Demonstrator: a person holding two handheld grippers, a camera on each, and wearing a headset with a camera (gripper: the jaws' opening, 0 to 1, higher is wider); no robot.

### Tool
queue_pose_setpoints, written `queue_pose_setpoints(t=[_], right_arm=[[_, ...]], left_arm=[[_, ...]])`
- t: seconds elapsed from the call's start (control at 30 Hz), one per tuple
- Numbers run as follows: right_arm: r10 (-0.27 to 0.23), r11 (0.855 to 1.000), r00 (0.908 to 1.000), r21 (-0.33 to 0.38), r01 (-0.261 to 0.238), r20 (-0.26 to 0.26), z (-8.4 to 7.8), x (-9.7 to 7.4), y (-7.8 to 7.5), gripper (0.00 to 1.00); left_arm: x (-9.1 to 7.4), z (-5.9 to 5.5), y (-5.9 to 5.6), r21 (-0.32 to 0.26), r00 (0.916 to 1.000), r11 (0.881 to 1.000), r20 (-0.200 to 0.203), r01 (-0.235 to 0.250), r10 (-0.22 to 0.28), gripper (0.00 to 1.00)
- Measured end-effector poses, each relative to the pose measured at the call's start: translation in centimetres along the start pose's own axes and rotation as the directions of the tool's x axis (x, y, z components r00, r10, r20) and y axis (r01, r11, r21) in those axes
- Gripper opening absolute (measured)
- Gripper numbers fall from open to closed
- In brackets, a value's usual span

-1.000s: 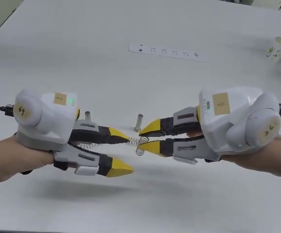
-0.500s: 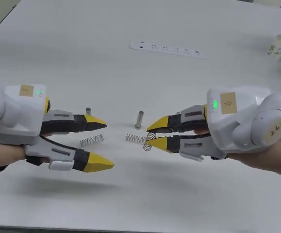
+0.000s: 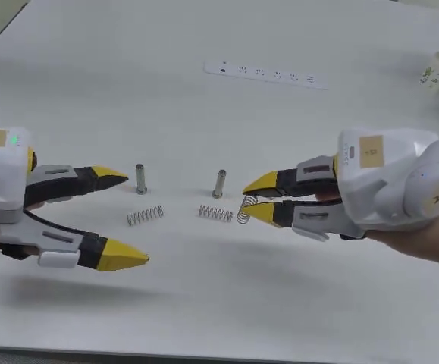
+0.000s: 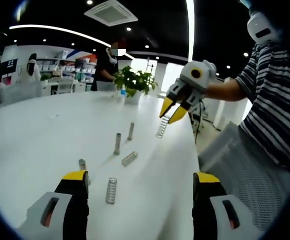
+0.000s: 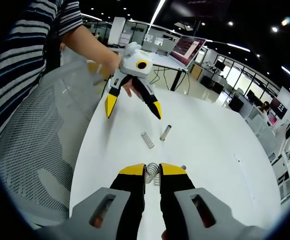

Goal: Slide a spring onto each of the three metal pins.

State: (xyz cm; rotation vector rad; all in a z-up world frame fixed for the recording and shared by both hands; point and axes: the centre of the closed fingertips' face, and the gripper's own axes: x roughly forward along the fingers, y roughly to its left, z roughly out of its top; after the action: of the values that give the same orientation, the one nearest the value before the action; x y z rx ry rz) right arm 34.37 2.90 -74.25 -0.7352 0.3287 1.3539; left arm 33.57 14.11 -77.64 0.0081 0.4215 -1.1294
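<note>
Right tool (image 3: 251,199): yellow-tipped jaws nearly together, clamped on a small coiled steel spring (image 3: 243,211) that hangs from the tips, just right of the middle grey metal pin (image 3: 219,183).

Left tool (image 3: 123,218): jaws wide apart, holding nothing, at the near left of the white tabletop (image 3: 204,311). We note the left grey metal pin (image 3: 140,178) upright just beyond its far jaw tip.

Left loose spring (image 3: 145,216) and centre loose spring (image 3: 214,214) lie flat, just nearer than the pins.

In the left gripper view we count a third pin (image 4: 131,131), in line with the others.

White power strip (image 3: 266,76) lies far.
</note>
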Motion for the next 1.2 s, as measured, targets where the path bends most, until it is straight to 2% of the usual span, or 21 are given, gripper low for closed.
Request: queue_pose_setpoints(t=[0.1, 0.17, 0.33, 0.6, 0.97, 1.2], right_arm=[[-0.01, 1.0, 0.9999, 0.008, 0.011, -0.006, -0.4, -0.2, -0.3, 0.07], [-0.024, 1.0, 0.9996, 0.015, 0.024, -0.013, -0.7, -0.5, -0.7, 0.07], [-0.044, 0.999, 0.9987, 0.03, 0.044, -0.027, -1.6, -1.1, -1.2, 0.07], [-0.077, 0.995, 0.9953, 0.054, 0.08, -0.059, -3.0, -2.1, -2.4, 0.07], [-0.138, 0.985, 0.9858, 0.089, 0.146, -0.096, -4.9, -3.0, -5.2, 0.07], [-0.198, 0.97, 0.9753, 0.127, 0.209, -0.098, -5.4, -3.6, -7.6, 0.07]], left_arm=[[-0.4, -0.5, 0.5, -0.007, 0.9998, 1.0, 0.001, -0.022, 0.022, 0.91], [-0.6, -1.0, 1.0, -0.008, 0.998, 0.998, 0.0, -0.063, 0.063, 0.98], [-1.0, -1.5, 1.3, -0.012, 0.9969, 0.997, -0.007, -0.079, 0.079, 0.98], [-1.1, -1.2, 1.5, -0.022, 0.9956, 0.995, 0.008, -0.093, 0.093, 0.98], [-1.6, -1.0, 1.9, -0.045, 0.9933, 0.993, 0.031, -0.11, 0.112, 0.98], [-1.8, -1.1, 1.9, -0.05, 0.9922, 0.992, 0.033, -0.118, 0.12, 0.98]])
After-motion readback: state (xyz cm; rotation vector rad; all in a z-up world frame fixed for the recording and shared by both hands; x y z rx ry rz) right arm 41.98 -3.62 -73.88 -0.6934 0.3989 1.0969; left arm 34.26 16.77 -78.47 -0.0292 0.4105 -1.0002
